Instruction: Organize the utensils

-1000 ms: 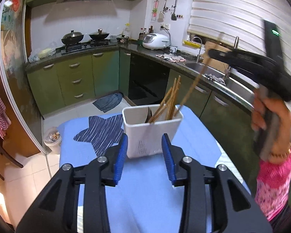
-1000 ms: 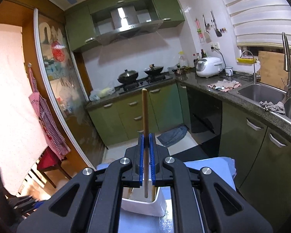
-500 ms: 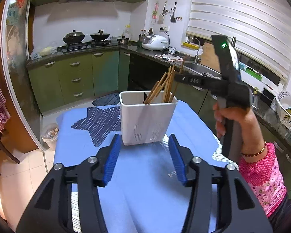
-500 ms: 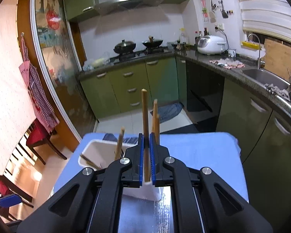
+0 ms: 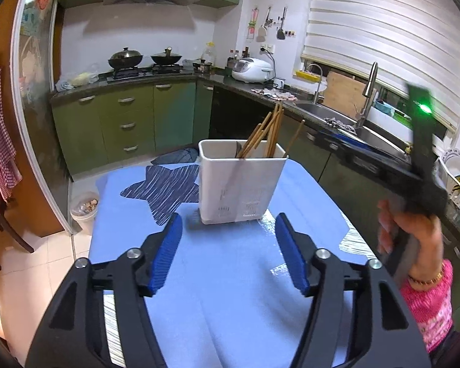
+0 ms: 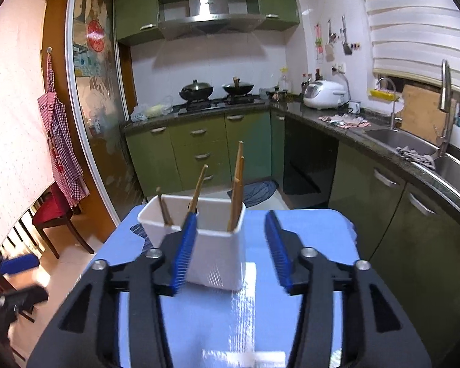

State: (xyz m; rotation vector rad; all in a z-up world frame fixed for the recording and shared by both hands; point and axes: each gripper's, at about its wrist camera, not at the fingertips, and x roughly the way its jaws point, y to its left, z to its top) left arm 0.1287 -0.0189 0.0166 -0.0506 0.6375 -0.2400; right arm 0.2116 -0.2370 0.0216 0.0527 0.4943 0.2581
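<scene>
White utensil holder point(image 5: 240, 184) w/ wooden chopsticks point(image 5: 268, 135) stands mid bench point(image 5: 230, 291). Left tongs point(image 5: 228, 245) near it, opening, nothing between. Right tongs point(image 6: 230, 245) opening too, empty, holder just beyond them.

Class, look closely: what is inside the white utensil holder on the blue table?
Several wooden chopsticks lean inside the white utensil holder, beside a dark utensil too hidden to identify. Its walls cover their lower ends.
</scene>
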